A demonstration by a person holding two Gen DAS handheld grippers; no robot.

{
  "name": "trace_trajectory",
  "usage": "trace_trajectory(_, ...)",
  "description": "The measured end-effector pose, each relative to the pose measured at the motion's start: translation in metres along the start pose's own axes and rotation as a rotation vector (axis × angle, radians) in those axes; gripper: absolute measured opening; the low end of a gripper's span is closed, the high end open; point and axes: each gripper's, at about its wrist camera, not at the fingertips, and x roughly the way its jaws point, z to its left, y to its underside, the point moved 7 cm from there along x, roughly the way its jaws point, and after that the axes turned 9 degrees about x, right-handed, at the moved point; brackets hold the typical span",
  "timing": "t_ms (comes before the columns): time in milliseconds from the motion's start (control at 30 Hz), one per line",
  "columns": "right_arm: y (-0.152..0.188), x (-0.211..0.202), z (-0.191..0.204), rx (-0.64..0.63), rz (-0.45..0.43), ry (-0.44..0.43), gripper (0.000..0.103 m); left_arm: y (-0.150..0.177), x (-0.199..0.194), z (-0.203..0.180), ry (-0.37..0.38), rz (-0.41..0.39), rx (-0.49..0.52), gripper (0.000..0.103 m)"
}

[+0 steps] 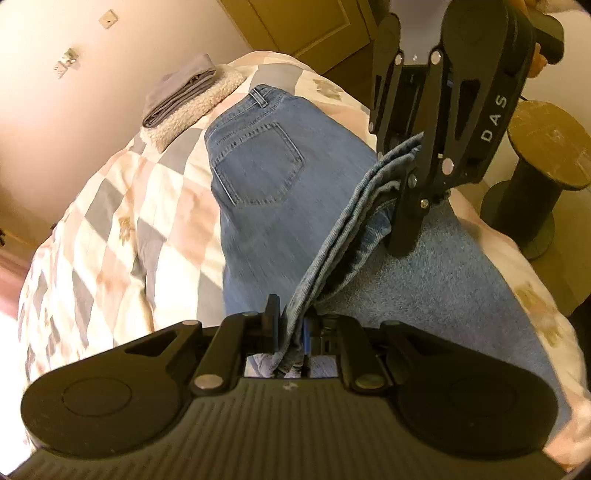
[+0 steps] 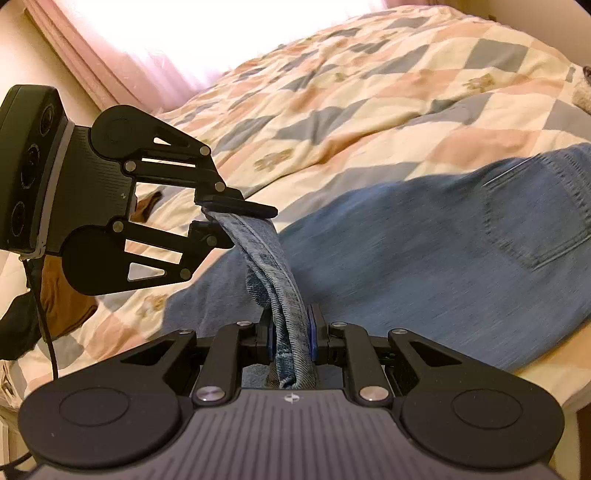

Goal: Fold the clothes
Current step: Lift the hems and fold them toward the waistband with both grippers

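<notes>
You are working over a bed covered by a quilted bedspread with cream, pink and grey diamond patches [image 2: 388, 96]. At the bedspread's far end you have a cream fleece blanket [image 1: 192, 107] with a folded grey cloth [image 1: 177, 92] on top. Beyond that stands a plain cream wall [image 1: 74, 122] carrying white wall sockets [image 1: 66, 61] and a wooden panelled door [image 1: 306, 26]. Beside the bedspread's edge you have a dark spool-shaped side table with a worn round top [image 1: 543, 166]. Past the bedspread, bright daylight comes through pink curtains [image 2: 85, 62].
</notes>
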Motion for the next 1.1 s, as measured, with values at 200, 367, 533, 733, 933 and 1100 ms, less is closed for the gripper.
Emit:
trace_trajectory(200, -0.046, -0.023, -0.068, 0.07, -0.013, -0.006, 0.016, -0.046, 0.039, 0.052, 0.044, -0.043, 0.02, 0.011)
trace_trajectory(367, -0.084, -0.052, -0.141, 0.174, -0.065, 0.005, 0.016, -0.104, 0.09, 0.101, 0.082, -0.062, 0.01, 0.011)
trace_trajectory(533, -0.117, -0.077, -0.219, 0.244, -0.083, 0.045, 0.016, -0.159, 0.156, 0.143, 0.104, -0.083, -0.016, 0.011)
trace_trajectory(733, -0.128, -0.052, -0.308, 0.323, -0.011, 0.037, 0.021, -0.171, 0.24, 0.157, 0.212, 0.023, -0.175, 0.014)
trace_trajectory(933, -0.112, -0.051, -0.339, 0.501, -0.104, -0.17, 0.064, -0.149, 0.209, 0.181, 0.191, 0.001, -0.476, 0.043)
trace_trajectory(1100, -0.109, -0.051, -0.32, 0.348, -0.136, -0.101, 0.078, -0.127, 0.177, 0.203, 0.147, -0.078, -0.776, 0.055)
